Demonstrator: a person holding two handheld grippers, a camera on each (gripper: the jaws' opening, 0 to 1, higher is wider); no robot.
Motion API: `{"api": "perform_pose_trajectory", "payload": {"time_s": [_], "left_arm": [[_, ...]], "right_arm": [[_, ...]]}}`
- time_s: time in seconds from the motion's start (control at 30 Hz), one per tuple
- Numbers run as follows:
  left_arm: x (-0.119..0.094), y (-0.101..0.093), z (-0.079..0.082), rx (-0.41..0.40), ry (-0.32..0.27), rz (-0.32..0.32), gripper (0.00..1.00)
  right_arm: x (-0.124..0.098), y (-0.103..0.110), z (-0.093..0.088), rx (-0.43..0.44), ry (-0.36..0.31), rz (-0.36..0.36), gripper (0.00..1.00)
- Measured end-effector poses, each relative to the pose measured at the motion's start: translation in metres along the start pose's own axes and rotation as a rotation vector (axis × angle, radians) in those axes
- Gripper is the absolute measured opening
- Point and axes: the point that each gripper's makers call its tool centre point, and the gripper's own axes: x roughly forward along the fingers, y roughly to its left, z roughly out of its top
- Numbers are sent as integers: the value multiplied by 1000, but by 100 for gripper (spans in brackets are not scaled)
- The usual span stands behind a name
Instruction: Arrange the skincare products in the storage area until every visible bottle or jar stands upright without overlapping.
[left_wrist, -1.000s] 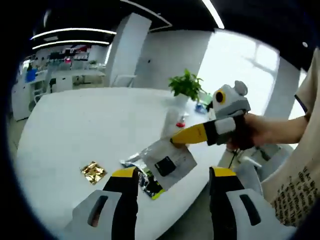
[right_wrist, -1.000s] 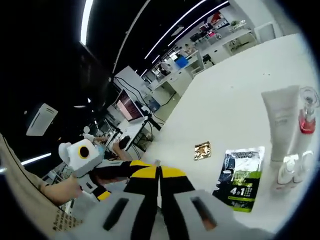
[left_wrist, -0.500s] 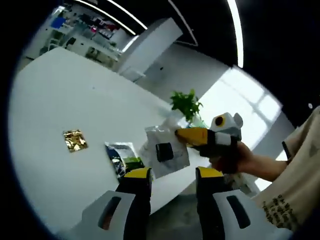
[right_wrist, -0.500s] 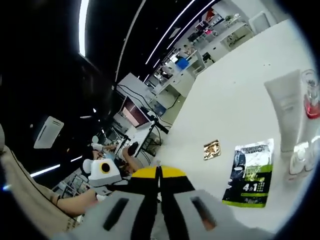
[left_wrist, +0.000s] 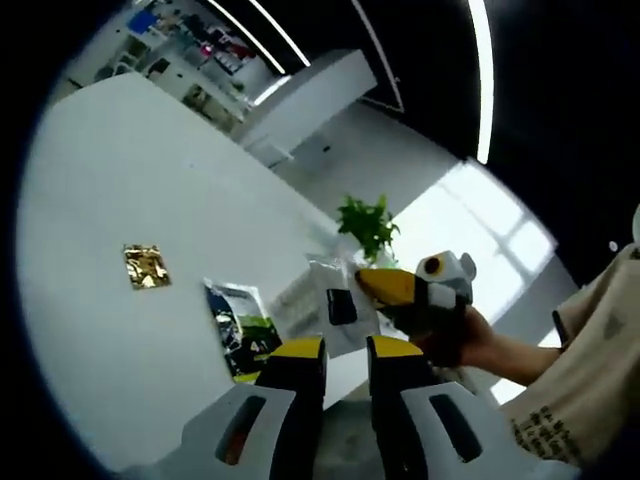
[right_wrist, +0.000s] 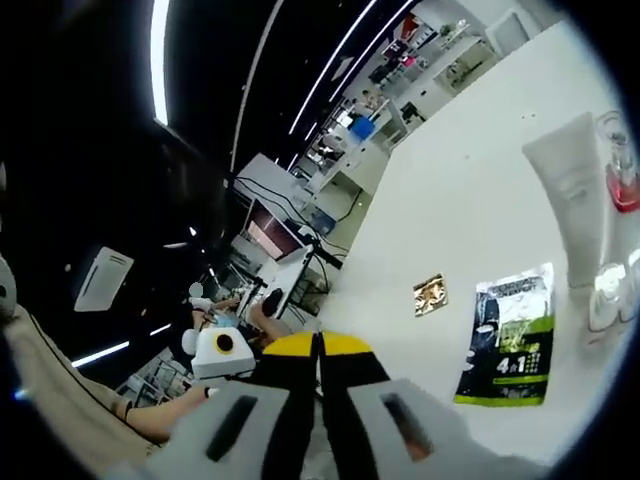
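My right gripper (left_wrist: 372, 284) comes in from the right of the left gripper view, shut on a silver sachet (left_wrist: 337, 310) with a black label, held above the white table's (left_wrist: 90, 200) edge. In its own view the right gripper's (right_wrist: 318, 345) yellow-tipped jaws are pressed together. My left gripper (left_wrist: 346, 352) sits low in its view with a narrow gap and nothing between the jaws. A green-and-black sachet (left_wrist: 240, 330) (right_wrist: 508, 350) lies flat on the table. An upright white tube (right_wrist: 575, 195), a red pump bottle (right_wrist: 622, 170) and small clear bottles (right_wrist: 605, 295) stand together.
A small gold sachet (left_wrist: 146, 267) (right_wrist: 431, 295) lies flat on the table. A potted green plant (left_wrist: 366, 222) stands at the far edge. A person's hand (left_wrist: 470, 345) holds the right gripper. Desks and shelves fill the room behind.
My left gripper's jaws have drawn much closer together. Both cameras have shifted; the right gripper still holds the silver sachet, now nearer the middle of the left gripper view.
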Motion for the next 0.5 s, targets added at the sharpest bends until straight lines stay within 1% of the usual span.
{"api": "perform_pose_trajectory", "payload": {"time_s": [0.17, 0.3, 0.43, 0.5], "left_arm": [[-2, 2, 1, -15, -9, 5, 7], [-5, 7, 0, -23, -4, 21, 6], [-7, 16, -2, -32, 8, 59, 3], [-6, 22, -4, -34, 30, 87, 2]], "right_arm": [[2, -3, -2, -14, 7, -12, 1], [5, -5, -5, -39, 22, -27, 1], [8, -8, -9, -66, 36, -41, 1], [10, -11, -12, -90, 50, -54, 1]]}}
